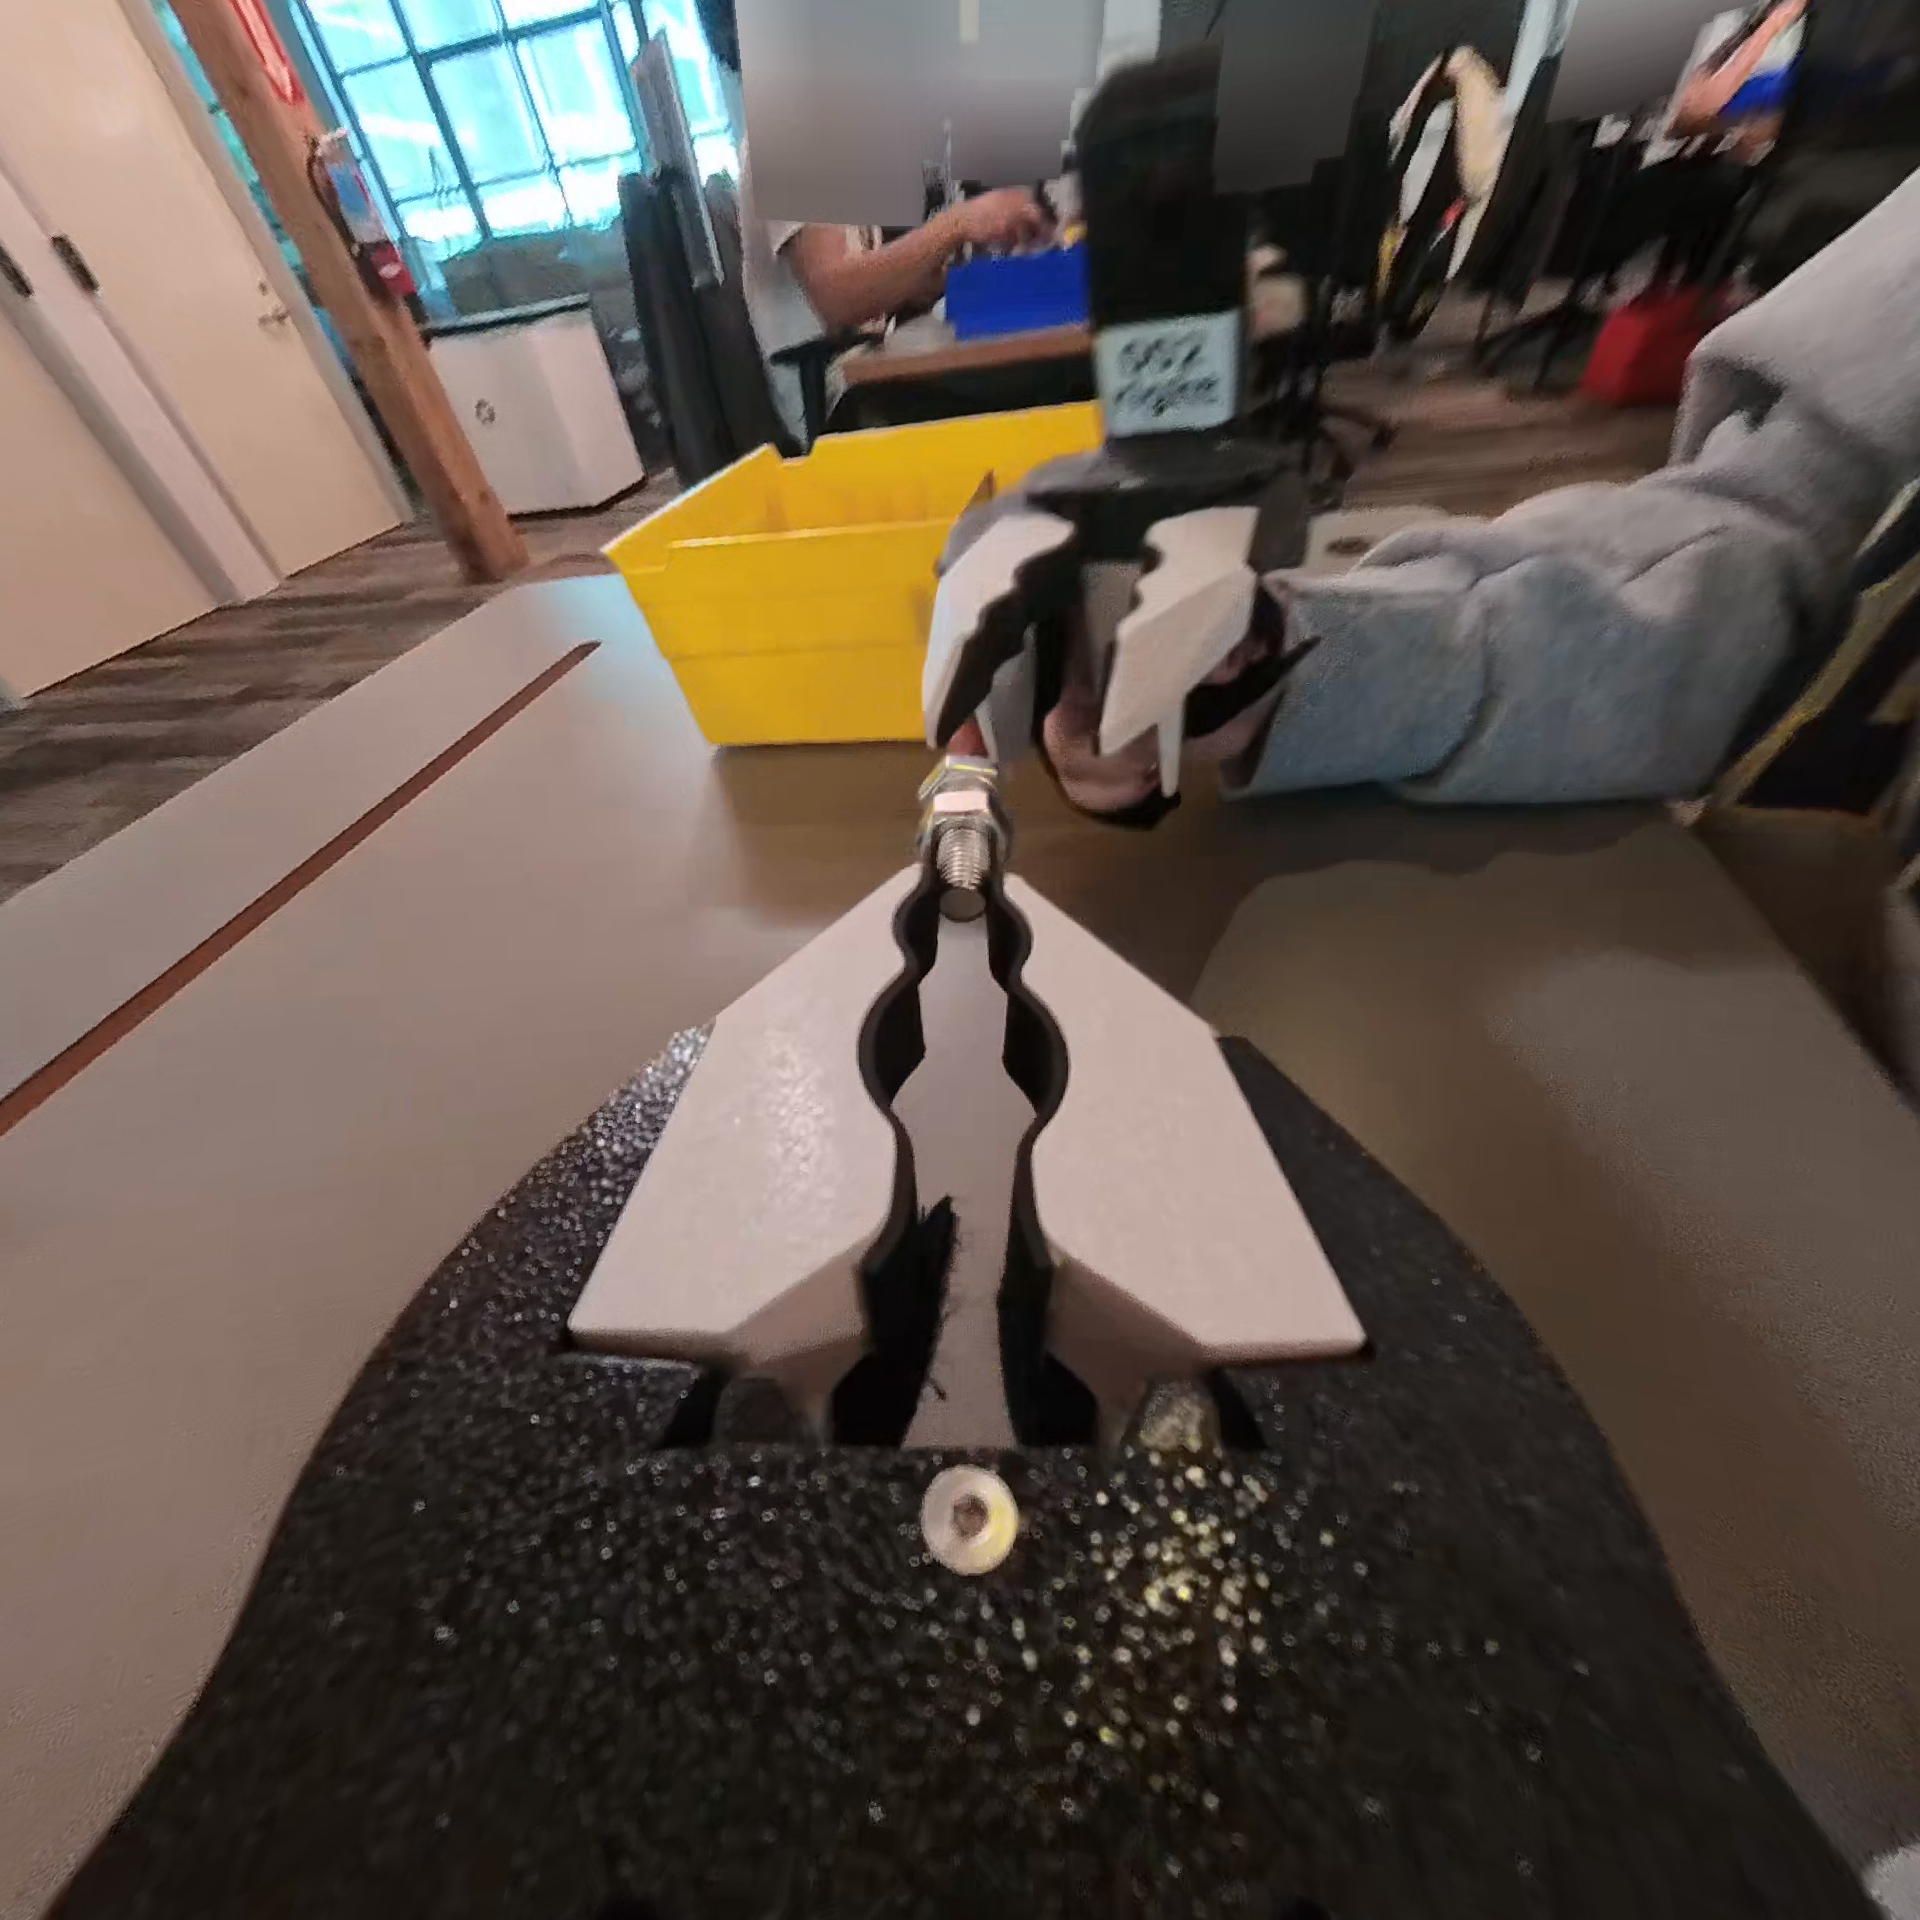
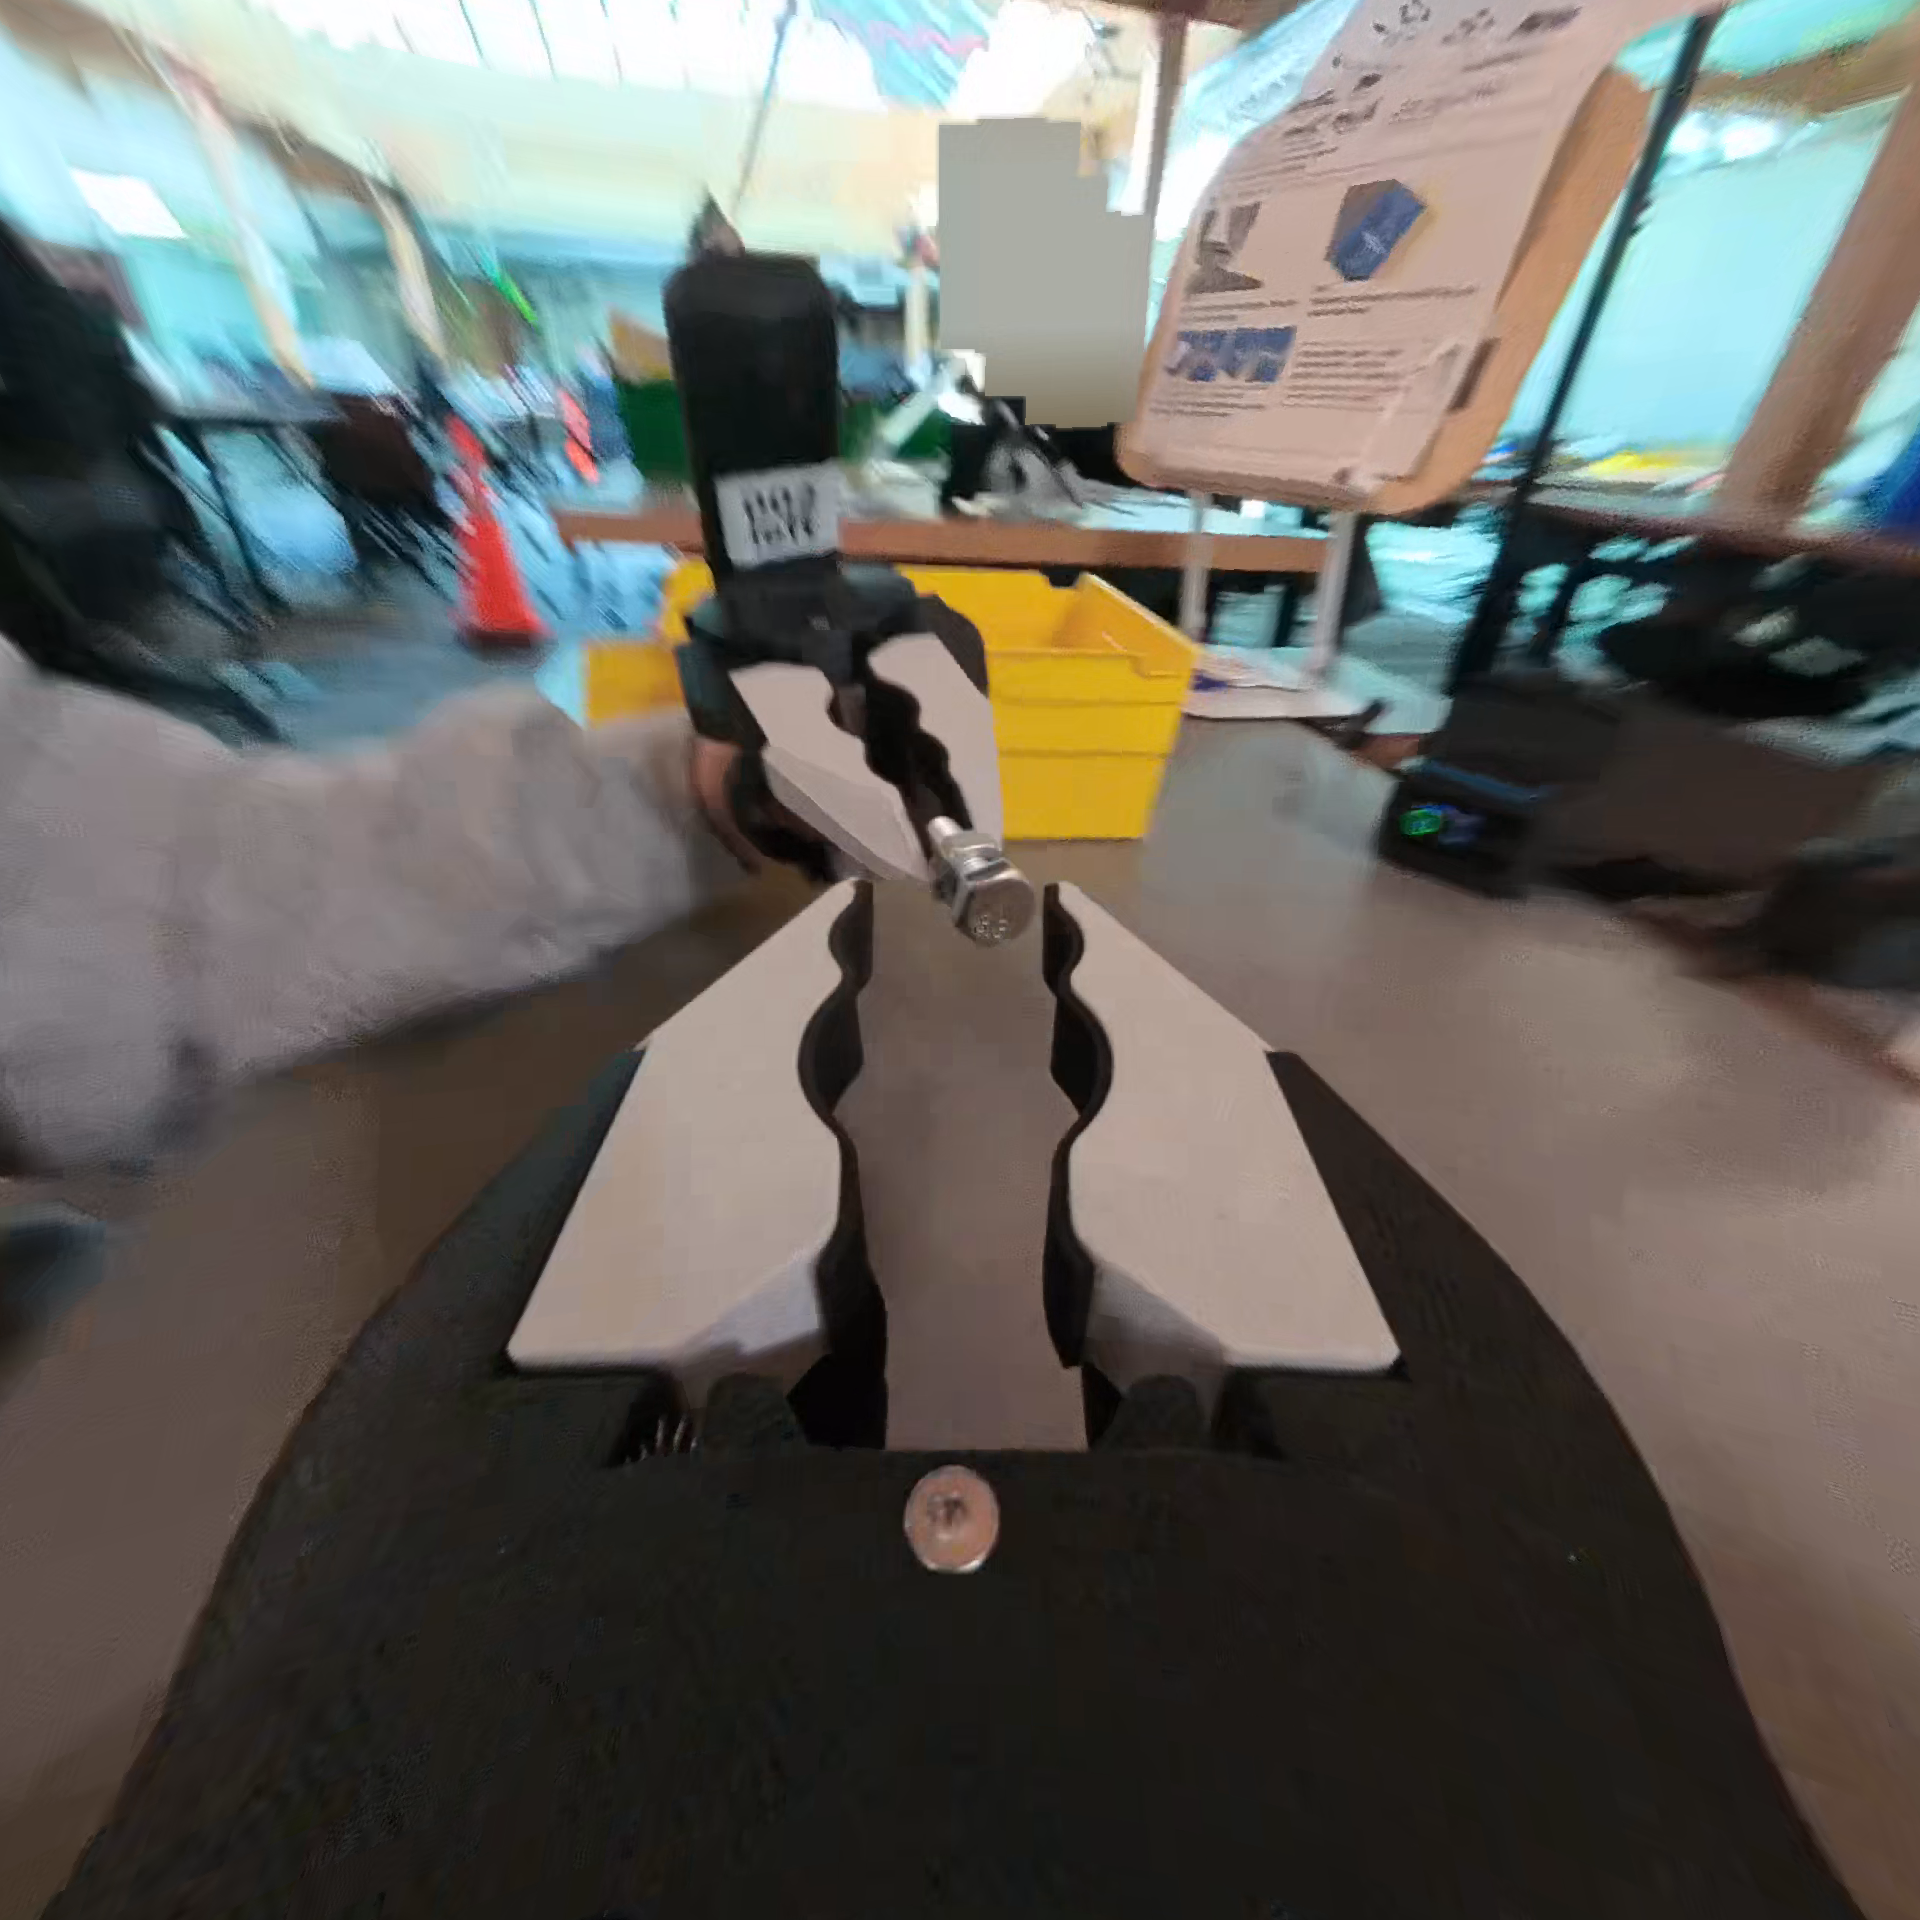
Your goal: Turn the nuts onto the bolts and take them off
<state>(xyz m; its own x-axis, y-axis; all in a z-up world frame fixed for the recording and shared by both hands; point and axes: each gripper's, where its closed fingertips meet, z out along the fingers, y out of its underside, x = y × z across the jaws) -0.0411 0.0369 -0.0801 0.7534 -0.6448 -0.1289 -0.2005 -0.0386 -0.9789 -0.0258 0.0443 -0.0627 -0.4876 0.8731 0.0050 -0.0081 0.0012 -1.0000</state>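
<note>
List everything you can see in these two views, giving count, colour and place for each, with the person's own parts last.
bolt: one, silver, threaded end clamped in left gripper tips
nut: one, silver, on the bolt near its head
bin: one, yellow, on the table behind the grippers
table: one, brown-grey, under everything
cone: one, orange, on the floor far back
board: one, cardboard with a sheet, on a stand at right
left gripper: one, grey fingers, black body
right gripper: one, same colours, open, tips either side of the bolt head
sleeve: grey, behind the right gripper
</note>
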